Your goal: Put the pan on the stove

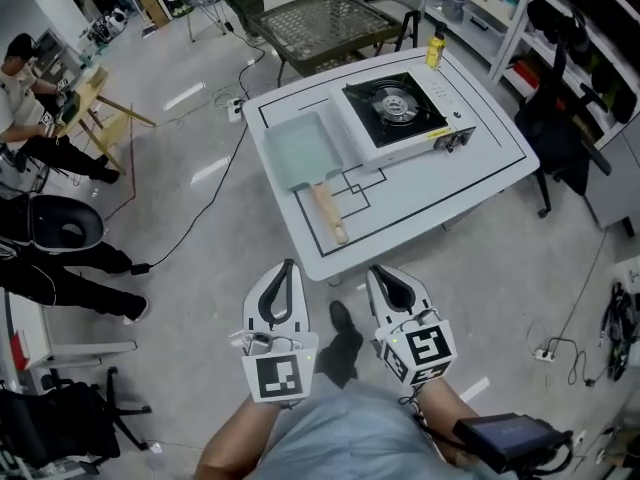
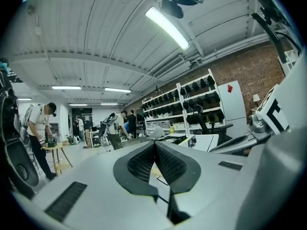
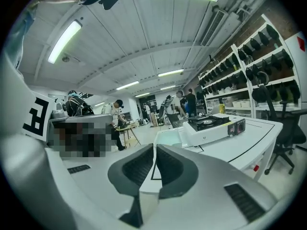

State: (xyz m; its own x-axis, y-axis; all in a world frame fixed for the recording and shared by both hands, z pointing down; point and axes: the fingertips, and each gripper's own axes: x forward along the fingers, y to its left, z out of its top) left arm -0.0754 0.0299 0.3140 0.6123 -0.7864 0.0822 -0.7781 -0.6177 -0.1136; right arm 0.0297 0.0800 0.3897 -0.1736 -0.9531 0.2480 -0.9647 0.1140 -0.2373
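Observation:
A rectangular pale green pan point(image 1: 300, 151) with a wooden handle point(image 1: 328, 211) lies on the white table point(image 1: 470, 183), left of a portable gas stove point(image 1: 400, 111). The handle points toward the table's near edge. Both grippers hang over the floor, short of that edge and apart from the pan. My left gripper point(image 1: 289, 265) is shut with nothing in it, and its tips meet in the left gripper view point(image 2: 154, 146). My right gripper point(image 1: 378, 271) is likewise shut and empty point(image 3: 154, 147). In the right gripper view the pan point(image 3: 169, 137) and the stove point(image 3: 211, 124) lie ahead on the table.
A yellow bottle point(image 1: 435, 48) stands at the table's far corner beside the stove. A dark mesh-top table point(image 1: 320, 23) is beyond. Shelves and a black chair point(image 1: 560, 138) are at the right. People stand at the left, and cables point(image 1: 200, 208) run across the floor.

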